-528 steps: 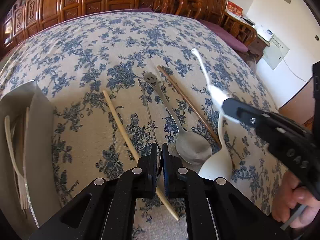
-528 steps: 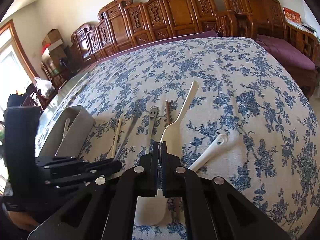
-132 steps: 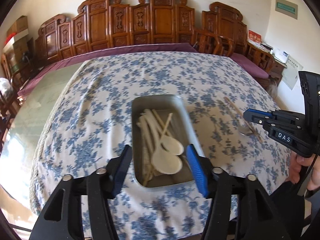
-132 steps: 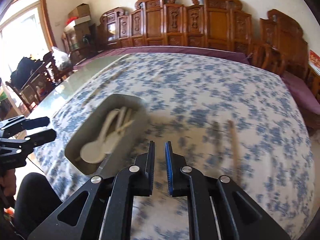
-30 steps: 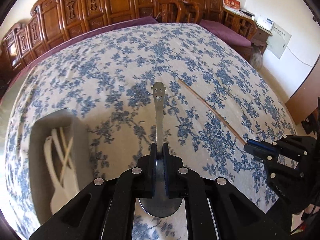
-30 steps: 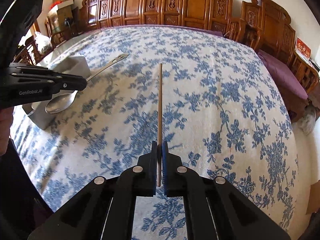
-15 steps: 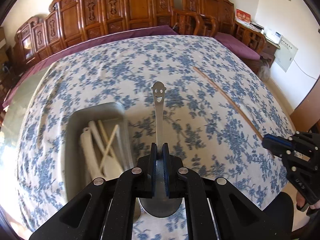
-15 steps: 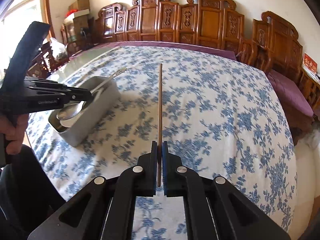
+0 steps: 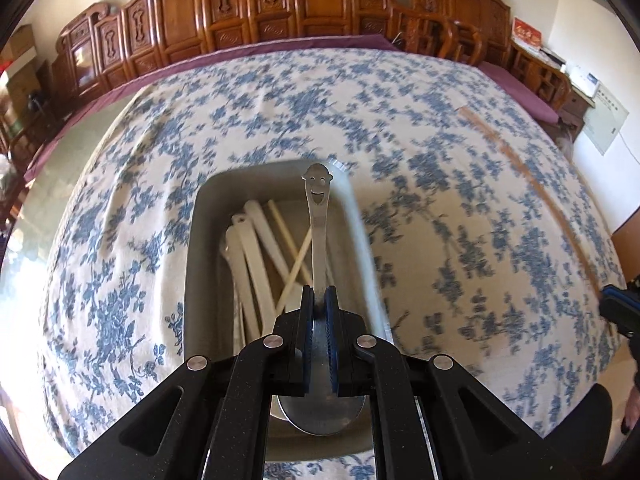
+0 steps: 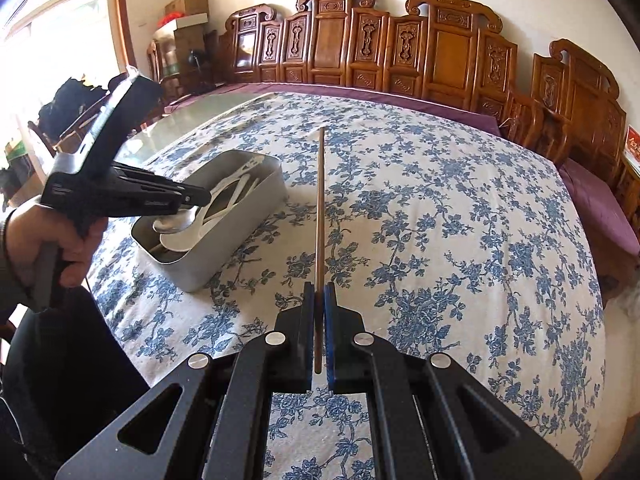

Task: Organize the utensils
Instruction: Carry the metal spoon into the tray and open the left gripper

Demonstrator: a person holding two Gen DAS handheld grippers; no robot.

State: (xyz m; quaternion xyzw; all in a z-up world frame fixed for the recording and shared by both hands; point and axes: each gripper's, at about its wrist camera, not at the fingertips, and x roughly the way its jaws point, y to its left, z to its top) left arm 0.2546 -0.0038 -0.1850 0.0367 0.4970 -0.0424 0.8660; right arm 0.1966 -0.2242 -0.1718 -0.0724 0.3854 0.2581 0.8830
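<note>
Over the tin [image 9: 208, 216], left tool [image 9: 319, 300] clamps spoon [image 9: 317, 208]; right tool [image 10: 319, 300] clamps chopstick [image 10: 320, 208].

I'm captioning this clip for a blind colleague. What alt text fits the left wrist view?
The left gripper, shut on a metal spoon with a smiling-face handle, holds it over a grey tray of white spoons and chopsticks on a blue floral tablecloth. Carved wooden chairs line the far wall.

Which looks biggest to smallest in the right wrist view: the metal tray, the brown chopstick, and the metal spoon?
1. Metal tray, the bulkiest.
2. Brown chopstick, as long as the tray looks but far thinner; it is held nearer the camera, so its length is unsure.
3. Metal spoon, mostly hidden behind the left claw.
</note>
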